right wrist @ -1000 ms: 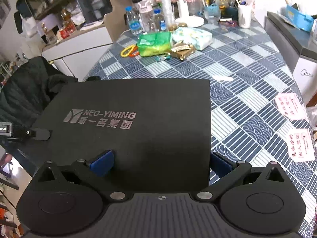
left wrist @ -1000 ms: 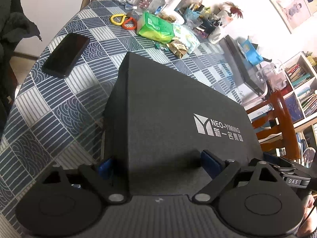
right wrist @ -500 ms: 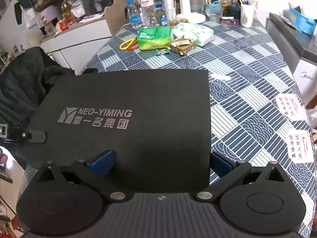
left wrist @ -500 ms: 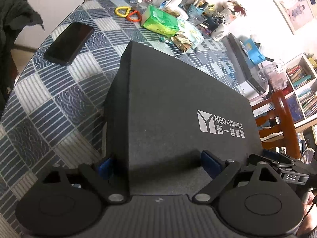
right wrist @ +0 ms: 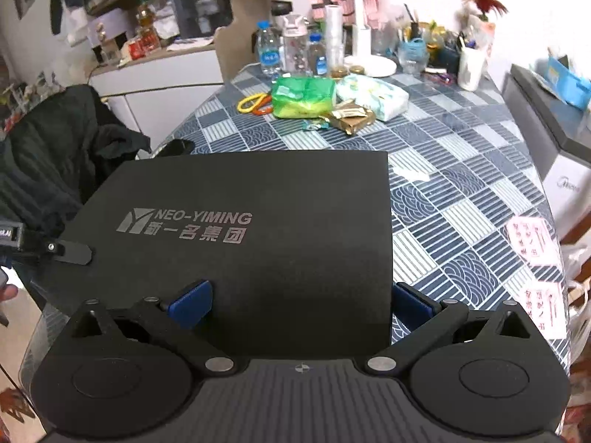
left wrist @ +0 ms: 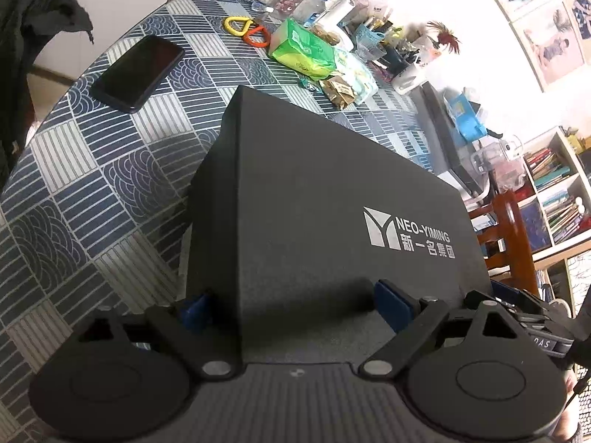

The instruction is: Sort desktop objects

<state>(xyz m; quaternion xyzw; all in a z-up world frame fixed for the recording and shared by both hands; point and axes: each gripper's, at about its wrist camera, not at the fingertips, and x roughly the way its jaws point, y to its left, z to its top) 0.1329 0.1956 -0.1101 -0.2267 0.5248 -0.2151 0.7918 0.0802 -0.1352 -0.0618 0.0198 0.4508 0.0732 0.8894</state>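
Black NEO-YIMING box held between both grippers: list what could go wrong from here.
1. The flat black cardboard box with the silver logo is clamped only at two opposite ends, by the left gripper and right gripper. If either loosens, it could tip or drop.
2. The black smartphone lies on the blue patterned tablecloth just beyond the box's far corner and could get knocked.
3. The box hides whatever is under it, so setting it down blind may trap something.

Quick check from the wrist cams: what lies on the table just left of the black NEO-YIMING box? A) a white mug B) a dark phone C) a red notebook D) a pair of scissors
B: the left wrist view shows a dark phone lying flat on the patterned tablecloth, left of the black box.
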